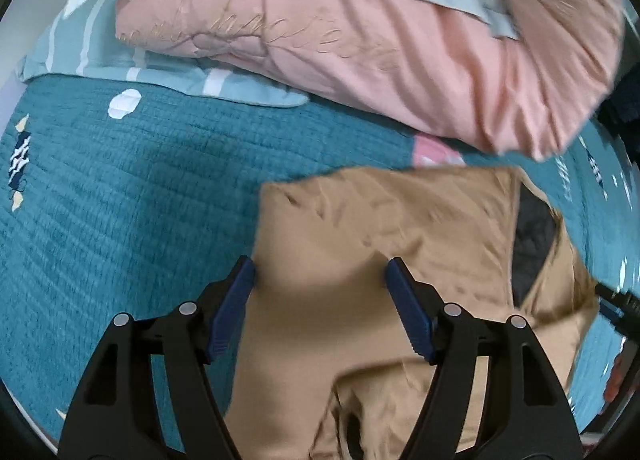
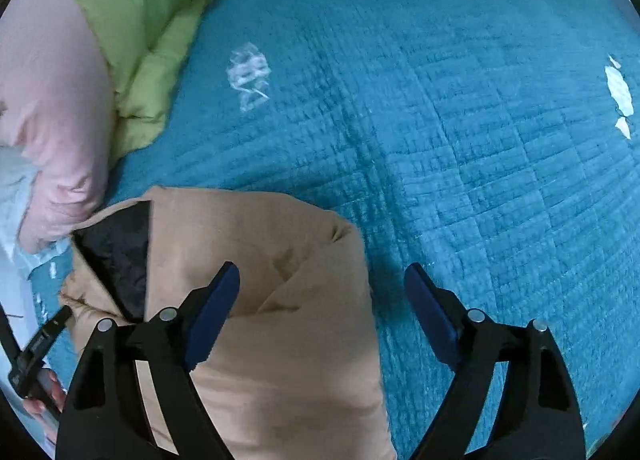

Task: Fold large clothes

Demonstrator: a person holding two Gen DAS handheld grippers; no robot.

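- Your left gripper (image 1: 320, 272) hangs over the tan jacket (image 1: 380, 228), fingers spread wide, nothing between them.
- Your right gripper (image 2: 322, 280) is also wide open, holding nothing; its left finger (image 2: 214, 312) is over the jacket's edge, the other over the teal quilt (image 2: 460, 120).
- One jacket, folded, black lining showing, lying on the quilt.
- Beside it: one pink pillow (image 1: 360, 48), one green blanket (image 2: 140, 20).

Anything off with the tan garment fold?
Mostly tidy. The tan padded garment lies folded on the teal quilted bedspread, but its black lining shows at one corner, so the layers aren't quite aligned there.
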